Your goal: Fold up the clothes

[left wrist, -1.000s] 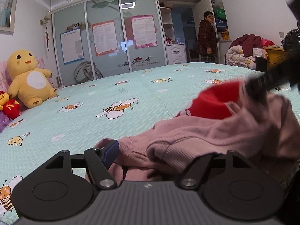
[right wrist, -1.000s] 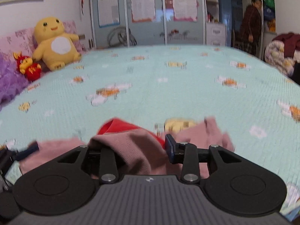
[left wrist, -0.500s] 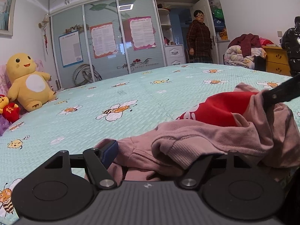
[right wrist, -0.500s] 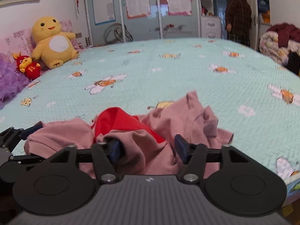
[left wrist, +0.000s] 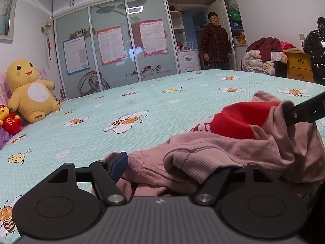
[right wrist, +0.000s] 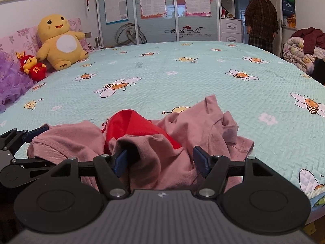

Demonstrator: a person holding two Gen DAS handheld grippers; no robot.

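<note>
A crumpled pink garment [right wrist: 178,130] with a red lining or second red piece [right wrist: 134,128] lies bunched on the near part of the mint bee-print bedspread [right wrist: 182,77]. My right gripper [right wrist: 160,160] stands open, with pink cloth heaped between its blue pads; the left pad is tucked in a fold. In the left wrist view the pink garment [left wrist: 223,150] drapes over my left gripper [left wrist: 172,170], which is open. Its left pad is bare and its right finger is hidden under cloth. Fingers [right wrist: 37,131] of the left gripper flank the garment's ribbed cuff. A right-gripper finger [left wrist: 300,111] pokes into the cloth.
A yellow plush toy [right wrist: 61,42] and a small red one [right wrist: 33,68] sit at the head of the bed. A person [right wrist: 262,16] stands in the doorway past the far edge. Piled bedding [right wrist: 304,48] and a wooden dresser [left wrist: 298,67] stand to the right.
The right gripper's jaws have widened and the bunched garment has sunk onto the bed and spread. The left gripper has hardly moved. The person at the door has shifted slightly.
</note>
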